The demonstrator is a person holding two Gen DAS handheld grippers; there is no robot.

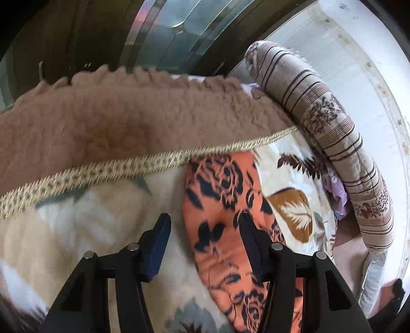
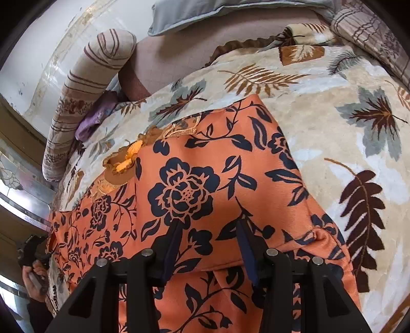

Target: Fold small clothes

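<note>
1. Right claw (image 2: 207, 225) stands part-open over the orange floral garment (image 2: 205, 164), its fingers resting on a raised fold, perhaps pinning it.
2. Left claw (image 1: 205, 220) straddles the garment's edge on the leaf-print blanket (image 1: 77, 225), gripping nothing.

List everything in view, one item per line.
orange floral garment: one, orange with navy flowers, spread on the blanket
leaf-print blanket: one, cream with brown and grey leaves, covering the bed
fleece blanket: one, brown, beige trim, beside the garment
striped bolster: one, beige and brown, along the wall
pillow: one, pale blue, far end
purple cloth: one, beside the bolster
left gripper: black, open over the garment's edge
right gripper: black, jaws apart on the garment
</note>
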